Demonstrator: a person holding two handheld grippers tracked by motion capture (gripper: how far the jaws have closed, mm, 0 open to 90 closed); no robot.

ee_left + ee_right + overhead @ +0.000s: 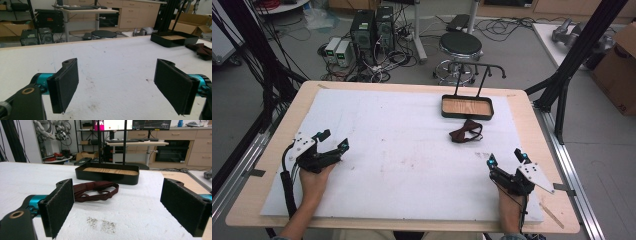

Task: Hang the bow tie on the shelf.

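Note:
A dark red bow tie [466,132] lies on the white mat just in front of a black tray [467,114] with a wooden floor and a tall hanger bar [477,66]. In the right gripper view the bow tie [96,190] rests ahead of my open jaws, with the tray [107,177] behind it. My right gripper [507,159] sits open near the table's front right, empty. Held at the front left, my left gripper [334,139] is open and empty too. From the left gripper view the tray [172,40] and bow tie [201,50] lie far off to the right.
The white mat [402,150] covers most of the wooden table [257,200]. A small patch of dark specks [102,223] marks the mat near my right gripper. Beyond the far edge stand a round stool [460,45], computer boxes [372,27] and tangled cables.

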